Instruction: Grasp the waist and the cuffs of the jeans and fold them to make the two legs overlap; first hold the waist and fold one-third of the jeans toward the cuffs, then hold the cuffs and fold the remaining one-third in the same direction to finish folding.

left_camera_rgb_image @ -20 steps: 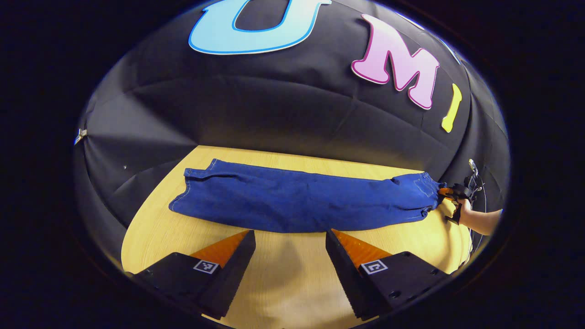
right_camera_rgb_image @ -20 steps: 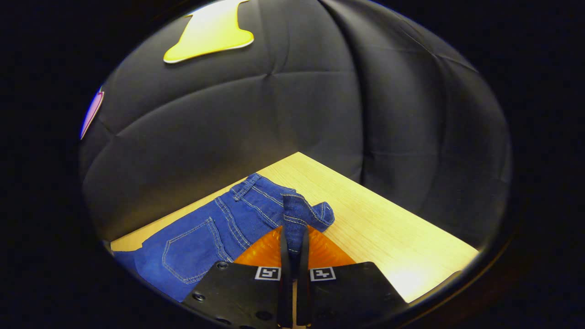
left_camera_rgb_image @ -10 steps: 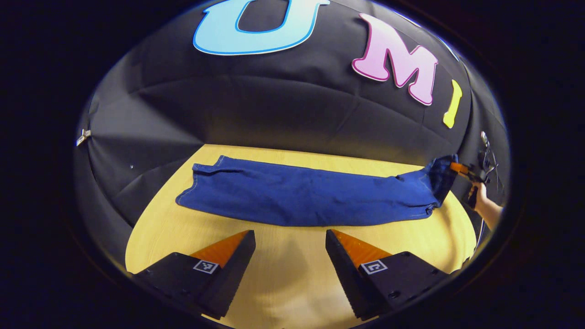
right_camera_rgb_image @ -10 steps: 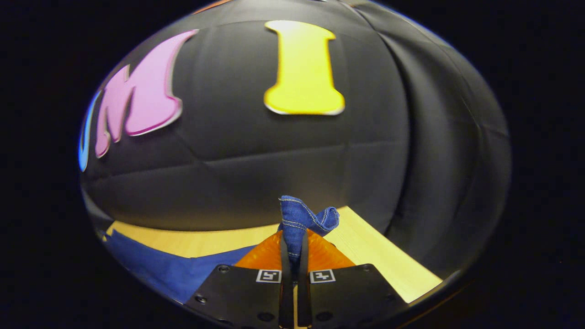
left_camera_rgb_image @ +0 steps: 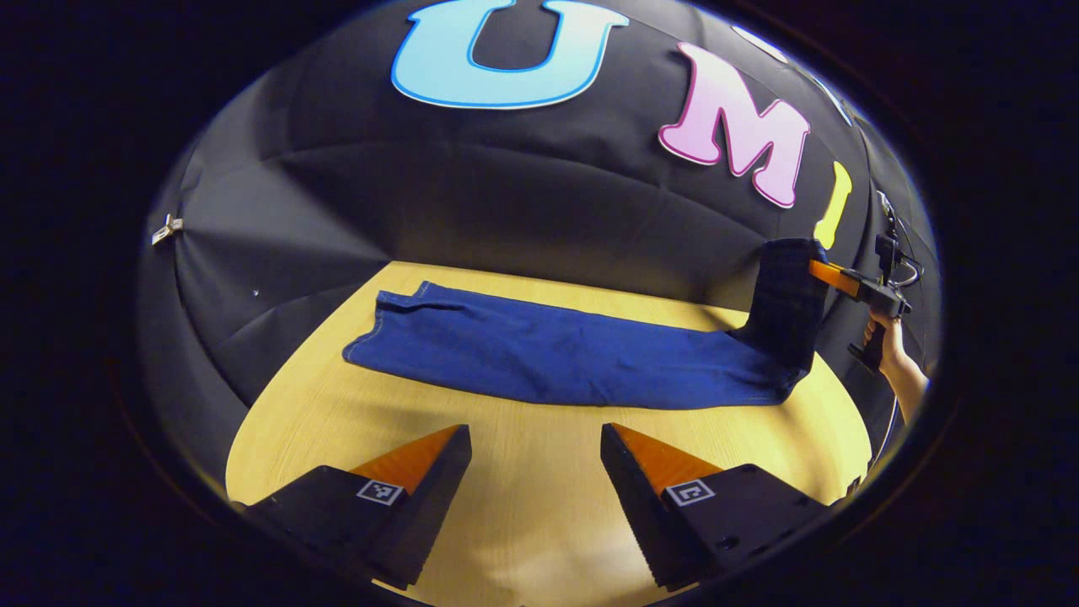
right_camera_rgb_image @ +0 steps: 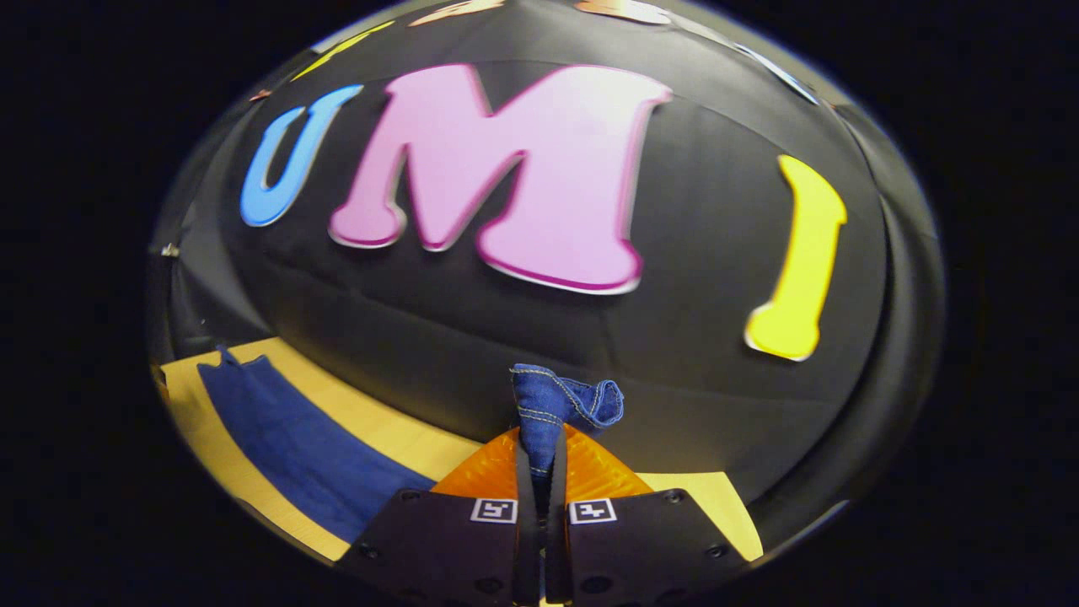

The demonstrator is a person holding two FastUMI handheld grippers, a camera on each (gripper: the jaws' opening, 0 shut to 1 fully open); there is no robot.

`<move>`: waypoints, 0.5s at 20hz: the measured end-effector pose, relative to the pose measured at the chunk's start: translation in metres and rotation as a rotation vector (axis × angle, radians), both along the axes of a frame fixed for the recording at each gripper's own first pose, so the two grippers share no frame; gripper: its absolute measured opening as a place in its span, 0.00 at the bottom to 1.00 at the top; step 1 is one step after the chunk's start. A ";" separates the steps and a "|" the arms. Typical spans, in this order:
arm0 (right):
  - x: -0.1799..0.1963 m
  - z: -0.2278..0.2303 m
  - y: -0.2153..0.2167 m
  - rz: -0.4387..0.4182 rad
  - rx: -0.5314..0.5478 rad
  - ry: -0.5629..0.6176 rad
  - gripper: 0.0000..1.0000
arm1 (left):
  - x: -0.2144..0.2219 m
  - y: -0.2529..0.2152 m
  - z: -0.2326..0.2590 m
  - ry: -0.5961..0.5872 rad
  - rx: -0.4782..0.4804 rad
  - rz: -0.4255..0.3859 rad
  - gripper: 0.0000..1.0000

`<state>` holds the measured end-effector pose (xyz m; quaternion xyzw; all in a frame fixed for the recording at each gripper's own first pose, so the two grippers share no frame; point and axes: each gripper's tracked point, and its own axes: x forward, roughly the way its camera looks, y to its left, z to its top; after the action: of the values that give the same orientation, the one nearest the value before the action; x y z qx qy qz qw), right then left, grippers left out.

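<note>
Blue jeans [left_camera_rgb_image: 556, 358] lie stretched across the wooden table [left_camera_rgb_image: 523, 472], legs overlapped, cuffs at the left end. The waist end [left_camera_rgb_image: 788, 303] is lifted off the table at the right, hanging from my right gripper [left_camera_rgb_image: 819, 270], which a hand [left_camera_rgb_image: 885, 337] holds up. In the right gripper view that gripper [right_camera_rgb_image: 539, 459] is shut on a bunched fold of the waistband [right_camera_rgb_image: 560, 405], and the legs [right_camera_rgb_image: 295, 447] trail away at lower left. My left gripper [left_camera_rgb_image: 533, 451] hovers open over bare table in front of the jeans' middle, touching nothing.
The black cloth wall [left_camera_rgb_image: 506, 211] rises close behind the table's far edge. Bare tabletop lies between my left gripper and the jeans, and to the left of the cuffs [left_camera_rgb_image: 388, 324].
My right gripper has risen and turned leftward with the waist, pulling that end up off the table. The left gripper has stayed open in about the same place.
</note>
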<state>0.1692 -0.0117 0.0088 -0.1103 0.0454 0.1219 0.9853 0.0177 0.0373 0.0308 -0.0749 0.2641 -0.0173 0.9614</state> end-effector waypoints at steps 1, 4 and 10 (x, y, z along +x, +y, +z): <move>-0.004 0.010 0.006 0.030 -0.035 0.004 0.07 | 0.004 0.005 0.000 -0.004 -0.013 0.017 0.97; -0.019 -0.002 0.040 0.108 -0.088 0.061 0.07 | 0.013 0.026 -0.003 -0.019 -0.052 0.070 0.97; -0.042 -0.065 0.070 0.129 -0.186 0.241 0.08 | 0.033 0.082 -0.012 -0.038 -0.099 0.172 0.97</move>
<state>0.1274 0.0585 -0.0561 -0.1885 0.1671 0.1927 0.9484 0.0510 0.1190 0.0185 -0.1444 0.2374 0.0509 0.9593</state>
